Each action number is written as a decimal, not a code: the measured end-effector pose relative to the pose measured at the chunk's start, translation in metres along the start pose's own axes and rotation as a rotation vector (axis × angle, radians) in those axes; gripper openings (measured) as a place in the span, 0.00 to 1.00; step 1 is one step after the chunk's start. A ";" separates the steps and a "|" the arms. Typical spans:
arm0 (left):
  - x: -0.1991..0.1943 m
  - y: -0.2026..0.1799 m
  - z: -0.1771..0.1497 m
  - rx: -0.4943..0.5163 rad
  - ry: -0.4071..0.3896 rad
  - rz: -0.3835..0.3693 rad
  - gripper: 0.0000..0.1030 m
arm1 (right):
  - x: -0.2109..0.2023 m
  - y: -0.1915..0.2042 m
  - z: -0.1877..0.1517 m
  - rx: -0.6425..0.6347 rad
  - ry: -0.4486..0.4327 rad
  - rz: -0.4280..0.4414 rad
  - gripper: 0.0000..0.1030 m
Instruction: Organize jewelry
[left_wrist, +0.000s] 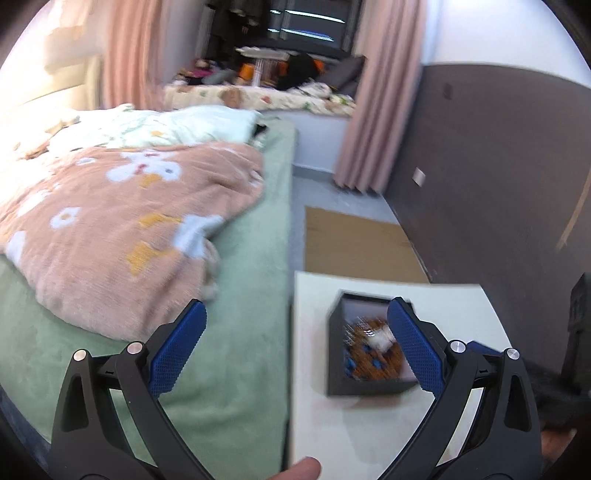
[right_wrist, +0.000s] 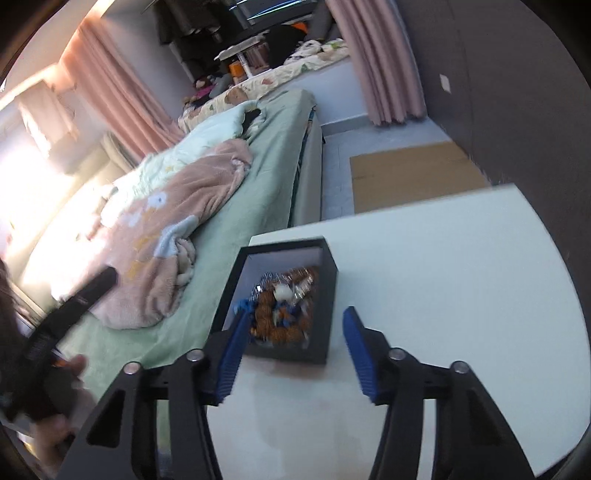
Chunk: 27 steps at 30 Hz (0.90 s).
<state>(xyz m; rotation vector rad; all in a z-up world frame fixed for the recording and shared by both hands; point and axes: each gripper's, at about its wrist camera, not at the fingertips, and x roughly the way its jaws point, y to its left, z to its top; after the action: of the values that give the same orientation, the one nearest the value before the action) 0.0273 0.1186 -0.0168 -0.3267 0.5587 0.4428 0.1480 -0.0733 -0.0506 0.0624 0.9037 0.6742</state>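
the left gripper (left_wrist: 297, 325), black with two blue ribbed pads, hangs with its jaws spread wide and nothing between them. its left pad sits over the green bedsheet (left_wrist: 236, 369) and its right pad over the near corner of the one black open-topped box (left_wrist: 364, 389). a fingertip shows at the bottom edge of this view only.

the right gripper (right_wrist: 295, 328), of the same make, is also open and empty, though less widely. its left pad overlaps the box's (right_wrist: 284, 356) near left wall in the picture; whether it touches cannot be told. this view alone shows the other gripper's black arm low on the left, over the bed.

the box stands on the single white table (left_wrist: 314, 413) (right_wrist: 443, 295), near its bed-side edge. inside lies the jewelry (left_wrist: 373, 350) (right_wrist: 286, 306), a blurred heap of orange-brown beads with blue and white bits; the pieces are too smeared to count.

beyond the table one flat brown cardboard sheet (left_wrist: 354, 240) (right_wrist: 413, 173) lies on the grey floor beside the dark wall. on the bed, one pink fleece blanket with white flowers (left_wrist: 122, 229) (right_wrist: 166, 240) is rumpled, with one pale green quilt (left_wrist: 166, 129) (right_wrist: 199, 144) behind it. farthest off, two pink curtains (left_wrist: 373, 92) (right_wrist: 373, 55) frame a cluttered window seat.
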 end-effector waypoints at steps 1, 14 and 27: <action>0.000 0.006 0.003 -0.013 -0.010 0.015 0.95 | 0.006 0.008 0.002 -0.019 0.002 -0.003 0.43; 0.022 0.038 0.021 -0.079 0.014 0.101 0.95 | 0.069 0.057 0.007 -0.074 0.091 0.040 0.60; 0.029 0.021 0.019 -0.027 0.048 0.098 0.95 | 0.050 0.045 0.011 -0.098 0.032 -0.018 0.86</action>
<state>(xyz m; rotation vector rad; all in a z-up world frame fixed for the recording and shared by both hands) 0.0469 0.1537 -0.0219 -0.3369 0.6177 0.5386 0.1545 -0.0071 -0.0644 -0.0441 0.8993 0.7039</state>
